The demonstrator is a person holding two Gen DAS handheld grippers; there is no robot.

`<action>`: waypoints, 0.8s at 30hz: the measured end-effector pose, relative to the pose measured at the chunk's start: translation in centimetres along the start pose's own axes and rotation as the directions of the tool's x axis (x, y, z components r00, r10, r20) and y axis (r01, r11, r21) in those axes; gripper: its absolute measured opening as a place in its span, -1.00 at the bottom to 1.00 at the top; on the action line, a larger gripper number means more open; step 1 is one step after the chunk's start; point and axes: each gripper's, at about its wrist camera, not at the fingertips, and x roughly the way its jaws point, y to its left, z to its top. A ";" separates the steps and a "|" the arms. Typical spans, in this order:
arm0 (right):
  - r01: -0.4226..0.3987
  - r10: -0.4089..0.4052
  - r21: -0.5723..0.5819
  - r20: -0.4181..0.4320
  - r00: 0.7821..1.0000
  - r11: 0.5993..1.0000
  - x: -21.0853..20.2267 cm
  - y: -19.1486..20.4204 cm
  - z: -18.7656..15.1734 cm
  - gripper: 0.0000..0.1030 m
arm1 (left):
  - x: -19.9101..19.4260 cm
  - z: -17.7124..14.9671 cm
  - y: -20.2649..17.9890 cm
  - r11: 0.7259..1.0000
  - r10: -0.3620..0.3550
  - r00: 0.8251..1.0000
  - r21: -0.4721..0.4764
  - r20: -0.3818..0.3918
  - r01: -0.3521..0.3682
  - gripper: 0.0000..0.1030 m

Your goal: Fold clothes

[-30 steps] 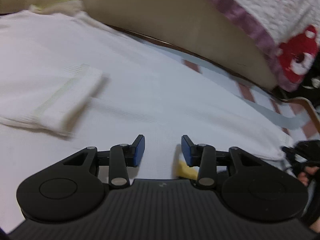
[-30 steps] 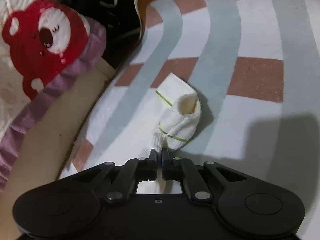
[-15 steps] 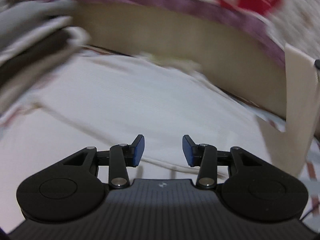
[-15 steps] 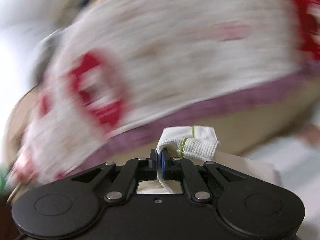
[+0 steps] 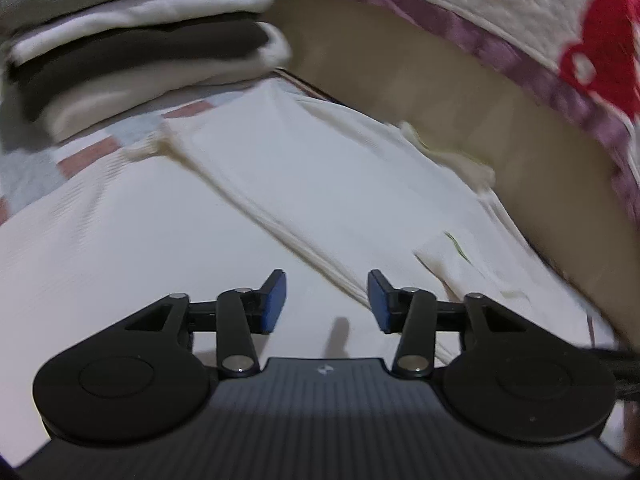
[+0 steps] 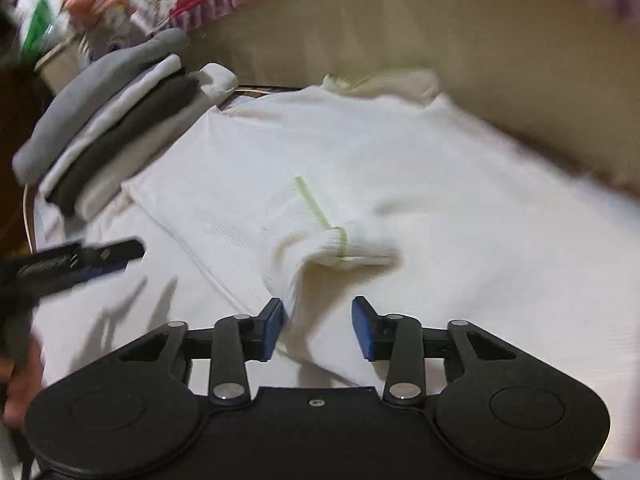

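Two grippers: both are working over one cream-white ribbed knit garment (image 6: 400,184) that is lying spread flat on the bed.
Garment: it is covering most of the bedding, its collar (image 6: 380,80) pointing toward the tan padded wall (image 6: 480,40), with a sleeve (image 6: 332,248) that has thin green stripes at the cuff lying folded in across the chest.
Step in hand: by my reading, the sleeve fold is just being laid down and let go.
Right gripper (image 6: 318,330): its jaws have just been opening; they are standing about halfway apart, with a ridge of the sleeve cloth running between them but not pinched.
Left gripper (image 5: 326,300): its jaws have just been opening a little too; they are hovering roughly half open over the bare body of the garment, gripping nothing.
Next move: probably calling for a fresh pinch on an edge, perhaps the other side or the hem, to carry it over.
Stack: grey, white and dark folded clothes (image 6: 104,120) are sitting piled beside the garment.
Containers: none showing.
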 end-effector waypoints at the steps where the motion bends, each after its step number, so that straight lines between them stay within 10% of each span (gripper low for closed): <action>1: 0.033 -0.033 -0.003 0.010 0.999 0.999 -1.9 -0.8 -0.3 0.19 | 0.0 -0.3 -0.7 0.999 -0.018 1.000 0.033 0.000 0.018 -0.10; 9: 0.350 -0.339 0.103 -0.112 0.934 0.931 -5.3 -9.6 -4.8 0.33 | 1.2 -2.9 -9.0 0.948 -0.039 0.999 0.318 0.030 0.027 0.01; 14: 0.239 -0.209 0.290 -0.131 0.969 0.927 -4.8 -12.2 -5.1 0.32 | 3.8 -3.5 -11.9 0.928 -0.106 0.994 0.358 -0.017 0.105 0.16; 20: 0.224 -0.194 0.206 -0.159 0.968 0.952 -3.7 -11.0 -5.1 0.31 | 7.0 -4.4 -14.5 0.856 -0.033 0.999 0.515 -0.043 0.051 0.46; 21: 0.234 -0.204 0.189 -0.167 0.965 0.954 -3.3 -11.0 -5.2 0.31 | 7.5 -4.5 -14.8 0.836 -0.013 0.999 0.547 -0.052 0.039 0.42; 24: 0.284 -0.262 0.155 -0.148 0.954 0.946 -2.6 -11.3 -5.2 0.32 | 7.3 -3.5 -14.7 0.821 -0.009 1.000 0.571 0.017 -0.003 -0.84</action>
